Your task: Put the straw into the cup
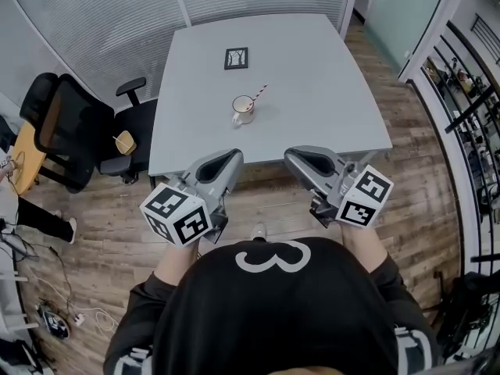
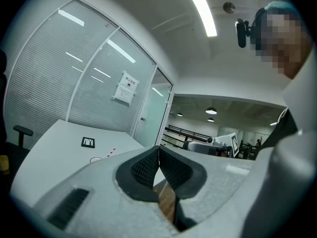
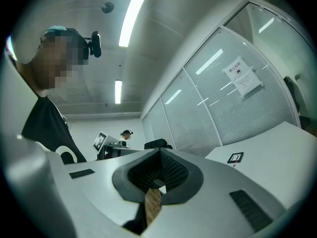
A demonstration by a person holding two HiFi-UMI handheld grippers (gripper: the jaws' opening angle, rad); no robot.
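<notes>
Two clenched, empty claws: my left claw (image 1: 233,157) and right claw (image 1: 292,157) hang just off the counter's (image 1: 328,84) near edge. Mid-counter, the straw (image 1: 258,93) leans inside the cup (image 1: 242,111), well apart from both.

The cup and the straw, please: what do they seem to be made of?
The cup looks like white ceramic or enamel: smooth, with a handle and a darker rim, though it is too small to be sure. The straw is red-and-white striped and matte, probably paper.
</notes>
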